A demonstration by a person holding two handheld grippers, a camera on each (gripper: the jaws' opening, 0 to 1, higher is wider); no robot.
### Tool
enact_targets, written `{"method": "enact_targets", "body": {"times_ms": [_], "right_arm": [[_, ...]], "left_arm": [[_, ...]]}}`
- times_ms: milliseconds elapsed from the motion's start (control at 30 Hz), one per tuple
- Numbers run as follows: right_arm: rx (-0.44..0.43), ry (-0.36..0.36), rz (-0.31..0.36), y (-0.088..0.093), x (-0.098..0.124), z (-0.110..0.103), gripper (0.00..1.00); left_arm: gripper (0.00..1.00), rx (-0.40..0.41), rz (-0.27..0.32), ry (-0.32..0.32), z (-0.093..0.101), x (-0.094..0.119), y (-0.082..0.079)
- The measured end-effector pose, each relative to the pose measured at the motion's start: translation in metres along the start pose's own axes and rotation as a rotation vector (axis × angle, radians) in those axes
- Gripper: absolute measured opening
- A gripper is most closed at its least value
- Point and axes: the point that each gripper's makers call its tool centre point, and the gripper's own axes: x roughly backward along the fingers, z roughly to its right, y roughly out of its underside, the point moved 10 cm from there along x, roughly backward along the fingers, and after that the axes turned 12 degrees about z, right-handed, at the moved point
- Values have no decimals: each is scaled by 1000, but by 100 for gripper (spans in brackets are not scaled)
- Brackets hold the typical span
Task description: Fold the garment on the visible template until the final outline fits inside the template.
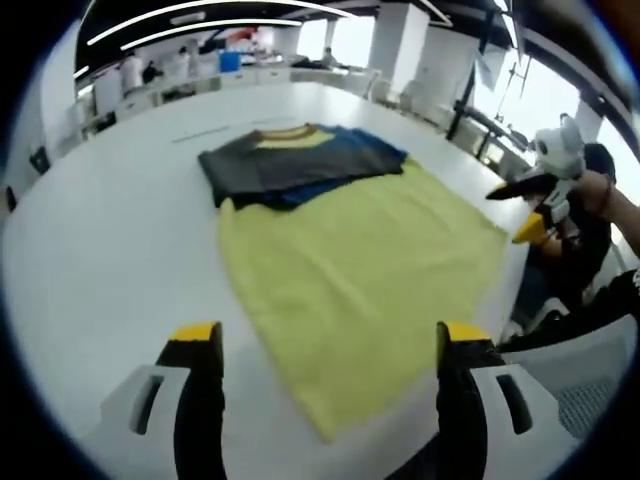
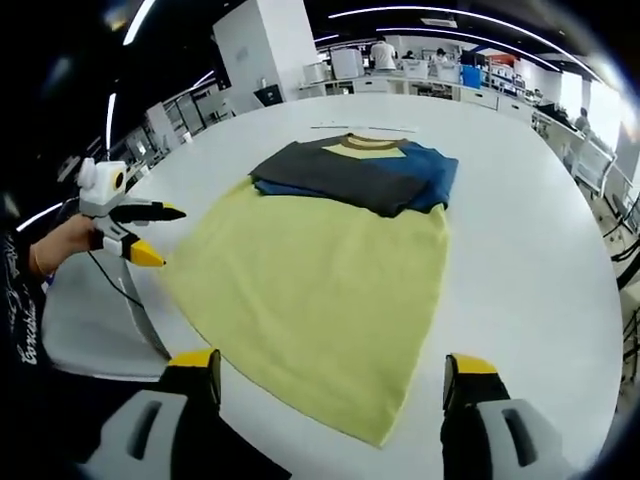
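Nearest the camera in the left gripper view, the left gripper [image 1: 325, 345] shows two black jaws with yellow tips, spread wide apart and holding nothing. Between and beyond them a yellow cloth template [image 1: 365, 275] lies flat on a white table [image 1: 110, 220], one corner pointing toward the camera. At the cloth's far end rests the folded garment [image 1: 300, 160], dark grey and blue with a yellow collar; it lies partly on the template's far edge and partly on the bare table.

At the right edge of this view a person's hand grips the right gripper [image 1: 522, 210], held in the air just off the table's edge. Its jaws are parted with nothing between them.

In the right gripper view, the right gripper [image 2: 335, 370] also shows its jaws wide apart and empty, above the near corner of the template [image 2: 310, 300]. The garment [image 2: 360, 170] sits at the far end. The left gripper [image 2: 160, 232] appears at the left, held by a hand, jaws parted and empty. Desks and people stand far in the background.
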Motion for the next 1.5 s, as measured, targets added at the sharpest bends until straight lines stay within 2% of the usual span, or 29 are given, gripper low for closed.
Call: {"method": "enact_targets", "body": {"times_ms": [133,200,300,367,533,767,1100,1167,1333,1500], "right_arm": [[-9,22,-1,4,1,1,86],[-21,36,-5,7,2,3,80],[9,66,-41,14,2,6,76],[8,66,-45,16,2,6,75],[-7,67,-42,20,4,6,71],[-39,99,-58,27,5,9,55],[-31,140,-69,30,8,12,33],[-45,145,-71,31,8,12,26],[-79,162,-76,31,9,14,17],[-121,174,-77,34,10,15,3]], "left_arm": [[75,38,-19,-14,-1,6,8],[71,37,-37,-34,-2,9,13],[65,53,-48,-54,-3,12,18],[60,80,-50,-61,-2,14,22],[52,86,-68,-76,-1,18,28],[36,118,-85,-98,1,23,33],[26,120,-87,-111,9,23,37],[23,66,-113,-108,8,23,37],[20,44,-128,-132,11,23,37],[12,66,-146,-178,8,23,36]]}}
